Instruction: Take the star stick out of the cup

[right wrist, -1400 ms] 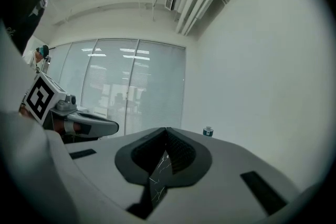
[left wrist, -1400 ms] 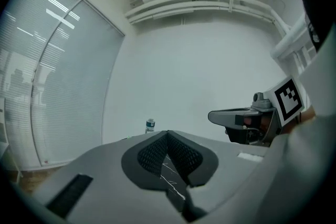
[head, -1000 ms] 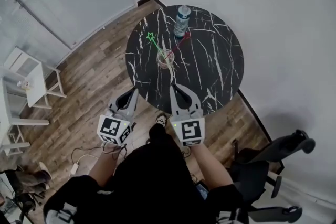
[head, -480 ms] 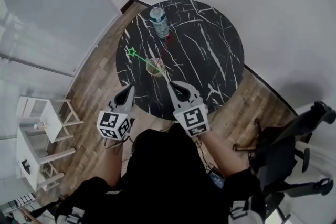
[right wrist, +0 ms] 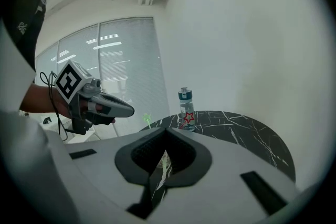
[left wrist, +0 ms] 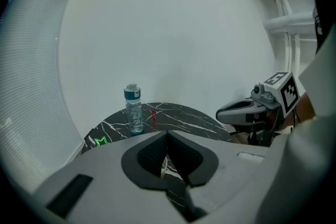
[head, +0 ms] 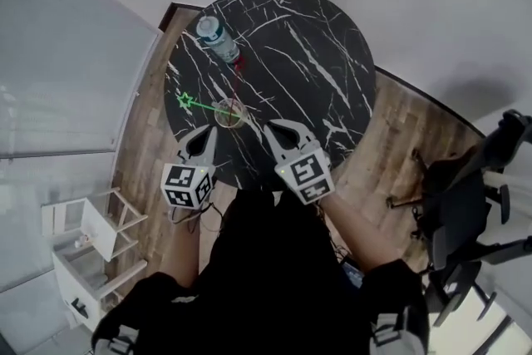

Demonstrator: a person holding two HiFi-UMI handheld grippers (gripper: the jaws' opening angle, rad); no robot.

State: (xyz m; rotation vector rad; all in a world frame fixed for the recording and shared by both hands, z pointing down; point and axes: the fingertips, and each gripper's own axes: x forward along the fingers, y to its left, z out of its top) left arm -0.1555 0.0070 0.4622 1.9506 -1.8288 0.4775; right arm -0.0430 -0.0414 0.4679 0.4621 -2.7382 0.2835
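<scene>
Round desk point(head: 316, 54) seen from above: the cup point(head: 229, 114) stands near the front-left edge with the green star stick point(head: 199, 106) leaning from it toward that edge, a bottle point(head: 218, 37) behind, and the left gripper point(head: 204, 135) and right gripper point(head: 274, 127), jaws pressed together and empty, at either side, apart from it; the desk's right half lies open.

The left gripper point(left wrist: 167, 135) held its 2 jaws together. Beyond, a water bottle point(left wrist: 133, 109) stood on the black marble table point(left wrist: 184, 115), with a red star stick point(left wrist: 153, 119) just beside it and a green star point(left wrist: 100, 141) further left.
</scene>
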